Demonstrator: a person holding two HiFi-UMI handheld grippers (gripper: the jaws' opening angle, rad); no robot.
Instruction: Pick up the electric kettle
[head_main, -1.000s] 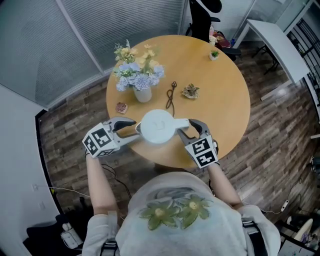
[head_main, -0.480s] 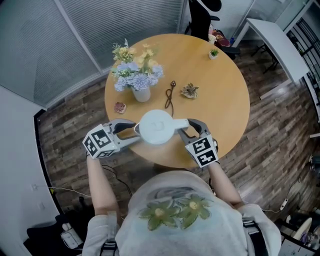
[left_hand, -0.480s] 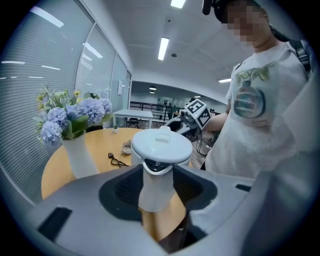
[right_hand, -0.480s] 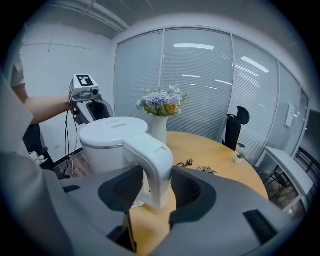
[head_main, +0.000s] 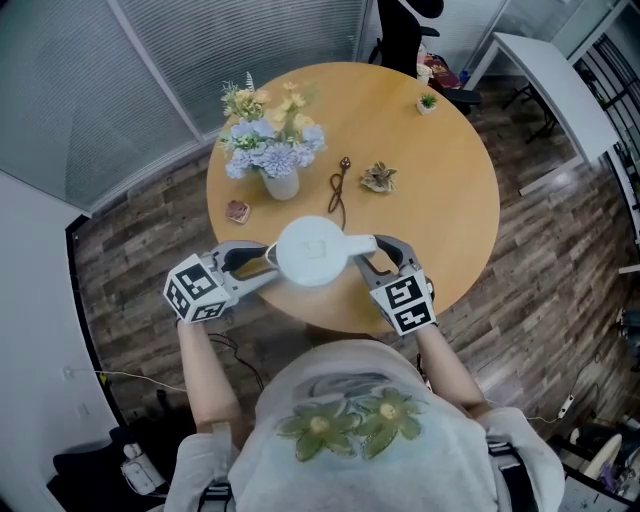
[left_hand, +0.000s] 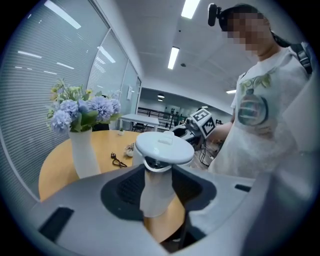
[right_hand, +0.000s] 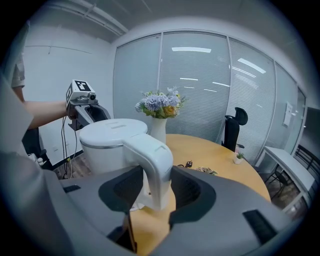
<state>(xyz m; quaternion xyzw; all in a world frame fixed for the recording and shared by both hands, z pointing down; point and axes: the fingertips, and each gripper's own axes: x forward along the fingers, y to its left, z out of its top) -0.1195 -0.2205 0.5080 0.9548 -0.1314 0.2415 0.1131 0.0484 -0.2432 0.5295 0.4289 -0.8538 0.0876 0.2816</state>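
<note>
one electric kettle between left gripper and just-closing right gripper

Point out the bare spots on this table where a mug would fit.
Widest bare patch: the table's right side, between the dried sprig, the small potted plant and the rim. Also free: the far middle, behind the black cord. Crowded: left half, with vase, pink piece and kettle.

Kettle on table near edge; vase behind-left.

Kettle flanks behind the left jaws
</note>
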